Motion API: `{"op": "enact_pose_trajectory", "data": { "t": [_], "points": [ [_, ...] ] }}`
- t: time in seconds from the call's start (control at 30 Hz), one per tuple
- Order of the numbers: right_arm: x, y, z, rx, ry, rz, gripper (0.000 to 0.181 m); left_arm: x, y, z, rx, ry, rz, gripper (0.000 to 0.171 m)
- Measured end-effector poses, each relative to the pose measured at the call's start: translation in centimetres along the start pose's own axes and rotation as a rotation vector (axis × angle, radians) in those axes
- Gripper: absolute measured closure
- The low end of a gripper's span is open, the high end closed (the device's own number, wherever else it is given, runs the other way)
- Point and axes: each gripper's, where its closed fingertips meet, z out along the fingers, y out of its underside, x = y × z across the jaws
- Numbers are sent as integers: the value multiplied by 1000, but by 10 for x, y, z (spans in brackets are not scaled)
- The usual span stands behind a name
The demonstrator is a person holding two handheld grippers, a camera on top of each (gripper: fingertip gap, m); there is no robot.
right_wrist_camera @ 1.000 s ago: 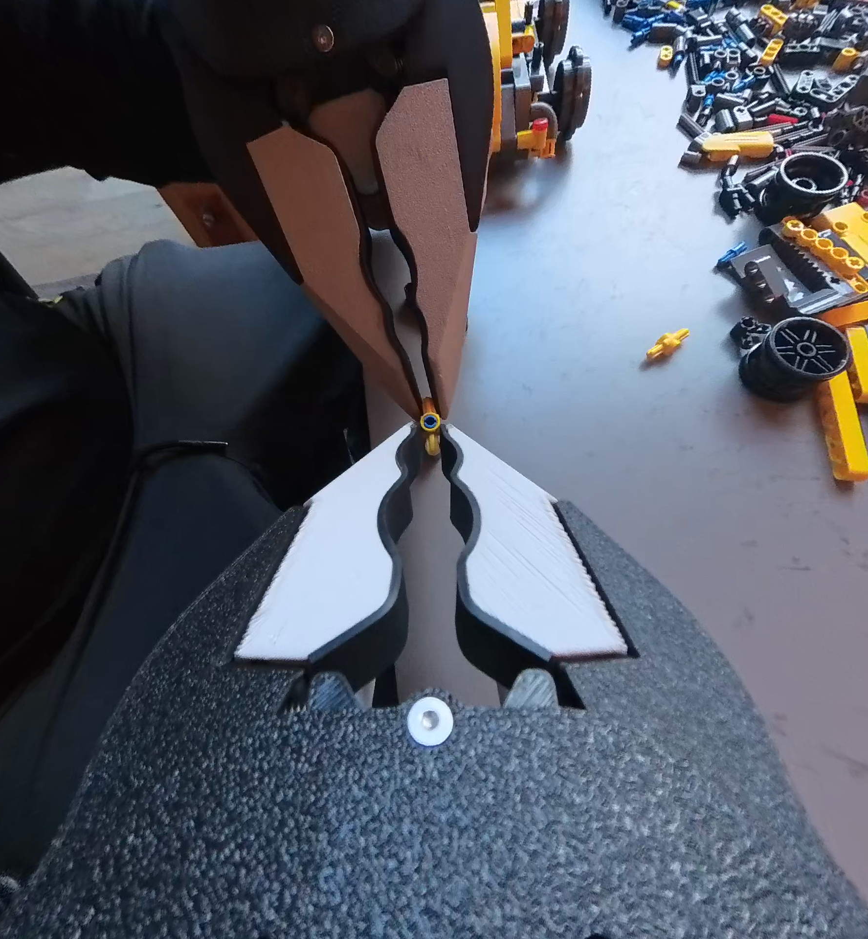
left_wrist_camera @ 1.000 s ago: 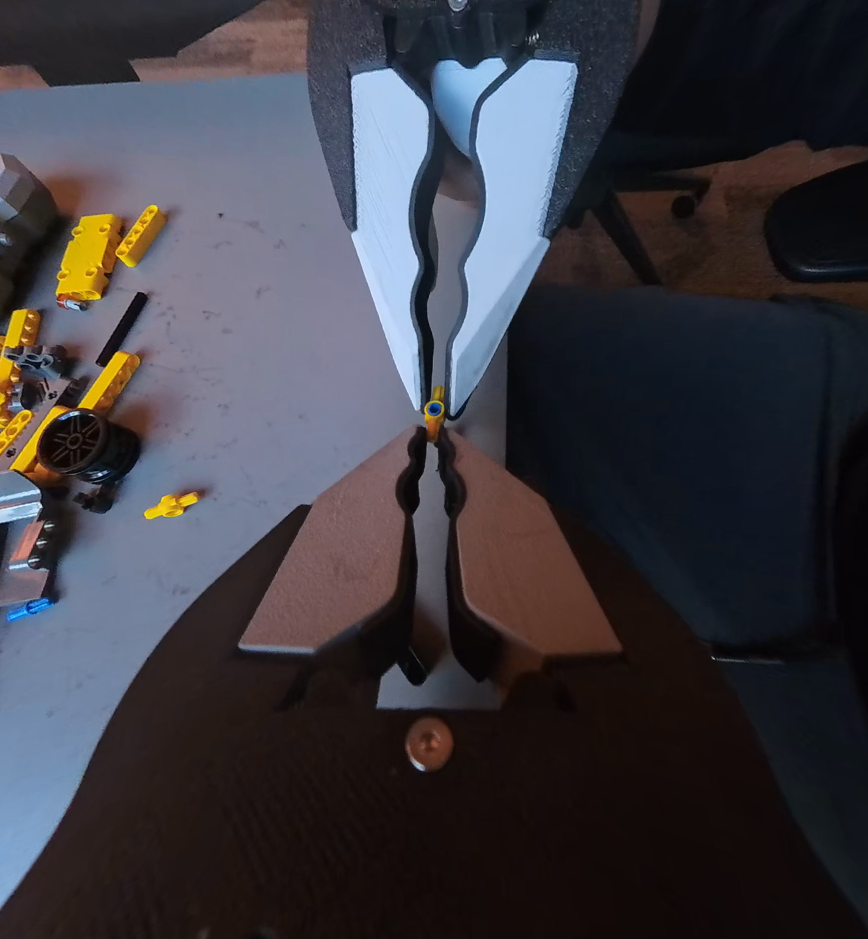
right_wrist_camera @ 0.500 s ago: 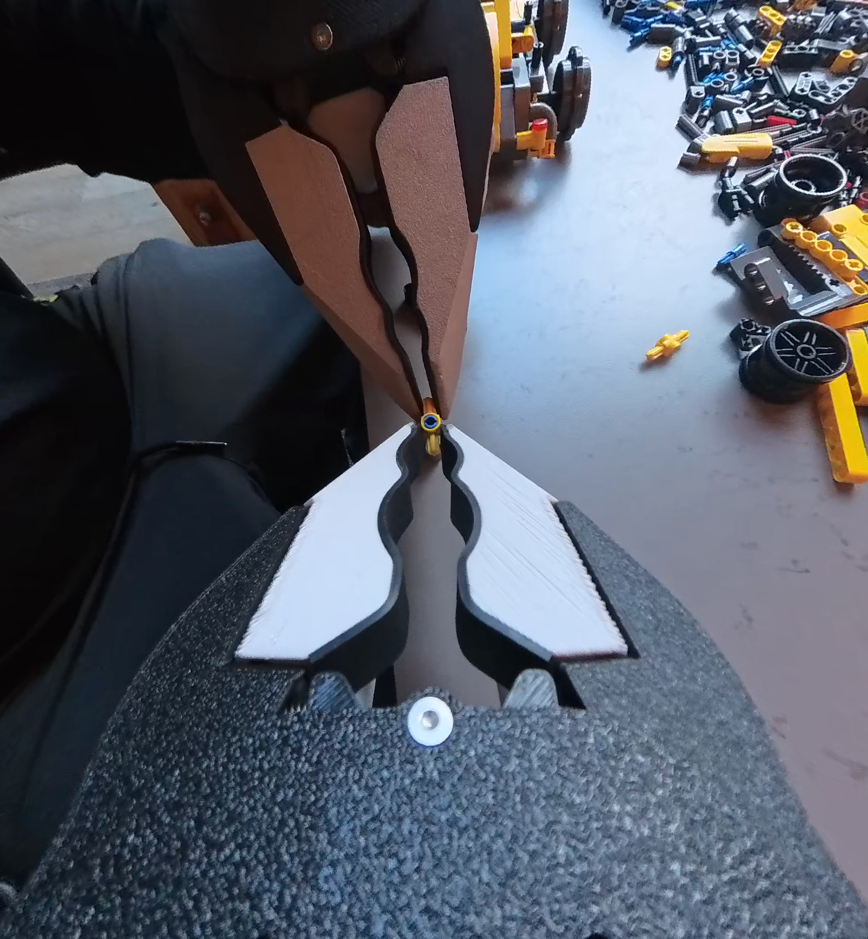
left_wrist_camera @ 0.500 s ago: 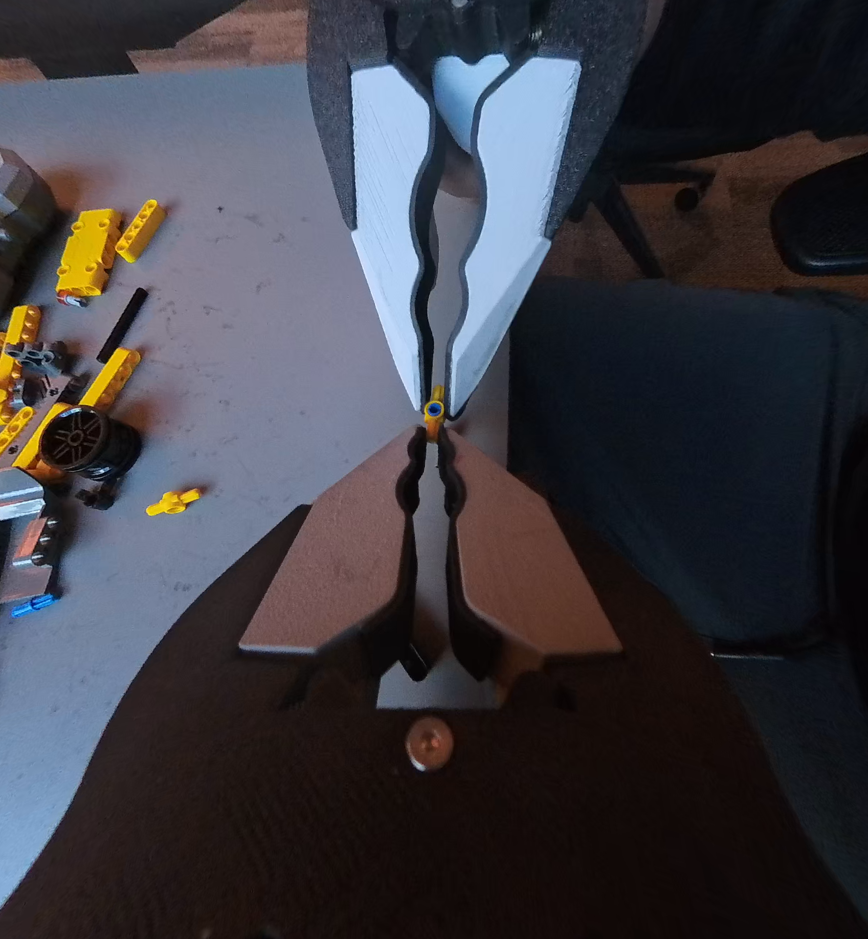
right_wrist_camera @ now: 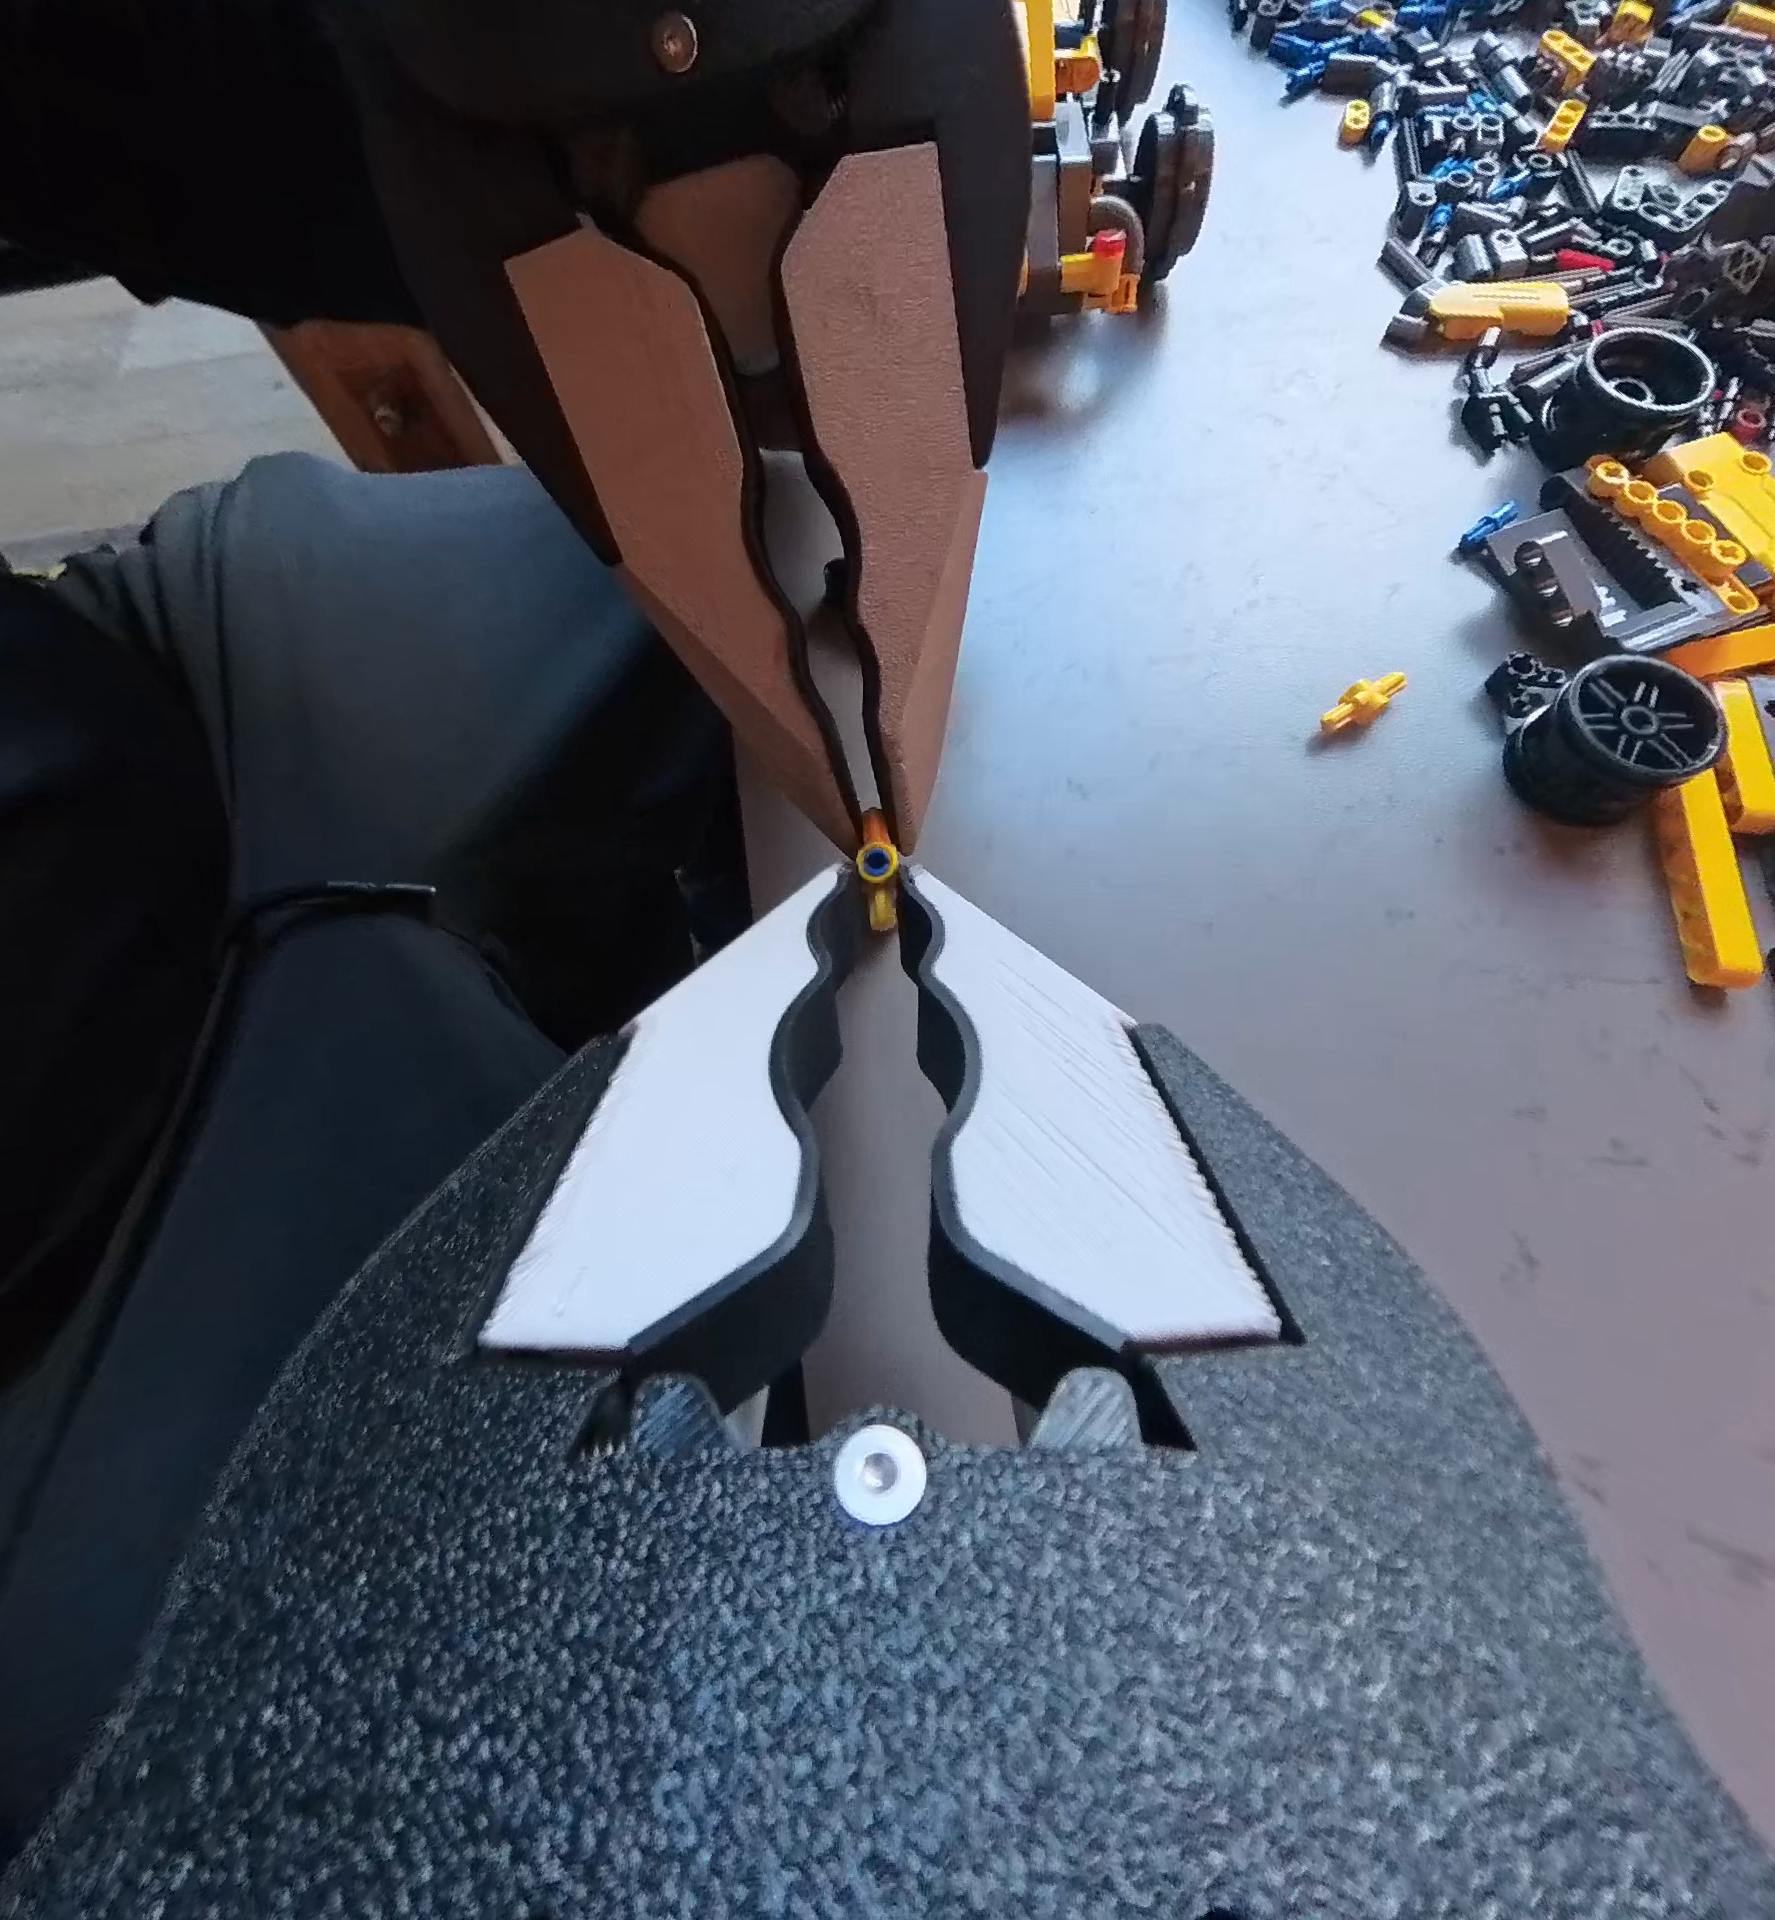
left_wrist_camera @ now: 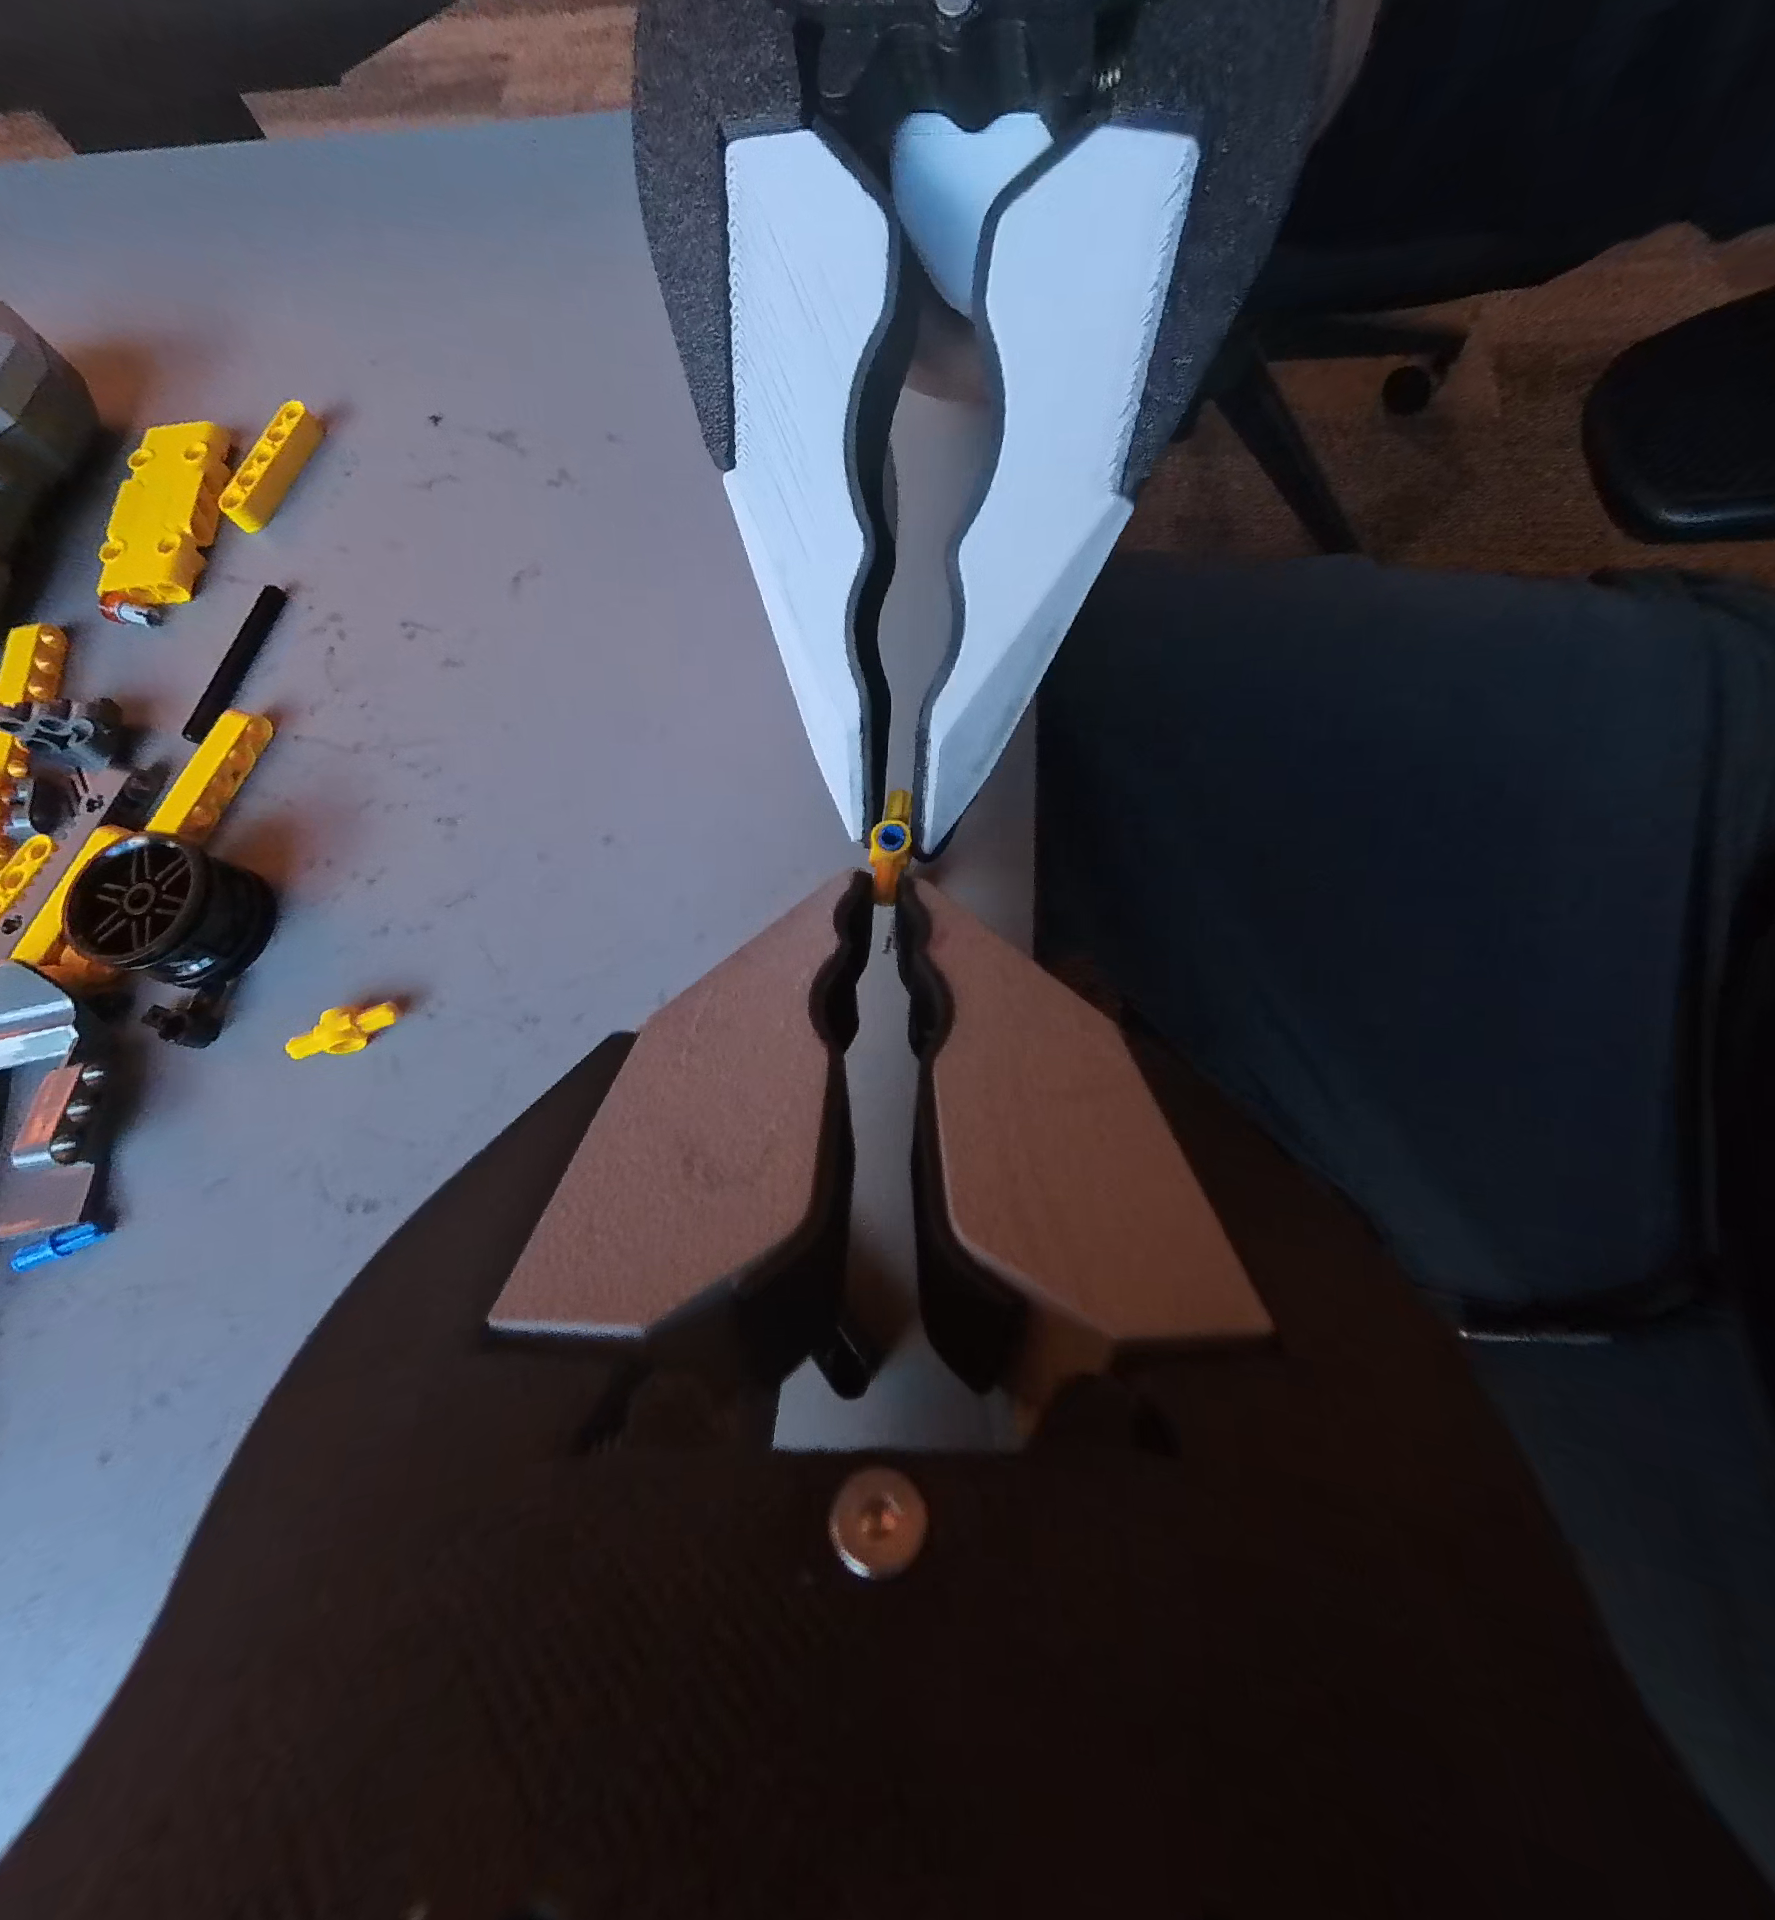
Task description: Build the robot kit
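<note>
Left wrist view: the brown left gripper (left_wrist_camera: 884,894) is pinching a small yellow connector piece with a blue pin (left_wrist_camera: 890,840) above the grey table's (left_wrist_camera: 509,582) edge; the white right gripper (left_wrist_camera: 893,826), opposite, is pinching it too.

Left gripper (left_wrist_camera: 885,891) and right gripper (left_wrist_camera: 893,831) both pinch yellow connector (left_wrist_camera: 891,844).

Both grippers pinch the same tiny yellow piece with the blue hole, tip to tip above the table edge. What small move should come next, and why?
Probably a gentle straight pull apart, or one gripper letting go. The left gripper and the right gripper both pinch the small yellow piece from opposite ends, tips nearly touching over the table edge. Whether it is one part or two joined cannot be told, so keep the force low.
</note>
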Motion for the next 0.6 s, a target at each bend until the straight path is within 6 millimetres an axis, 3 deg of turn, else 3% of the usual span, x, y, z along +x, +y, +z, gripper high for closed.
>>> {"op": "enact_pose_trajectory", "data": {
  "t": [0.17,0.6],
  "points": [
    [1,5,-2,-18,11,-11,176,0,-4,4,-26,-3,27,170],
    [5,-6,9,-196,-10,-13,176,-7,8,-7,-12,-4,-64,170]
  ]
}}
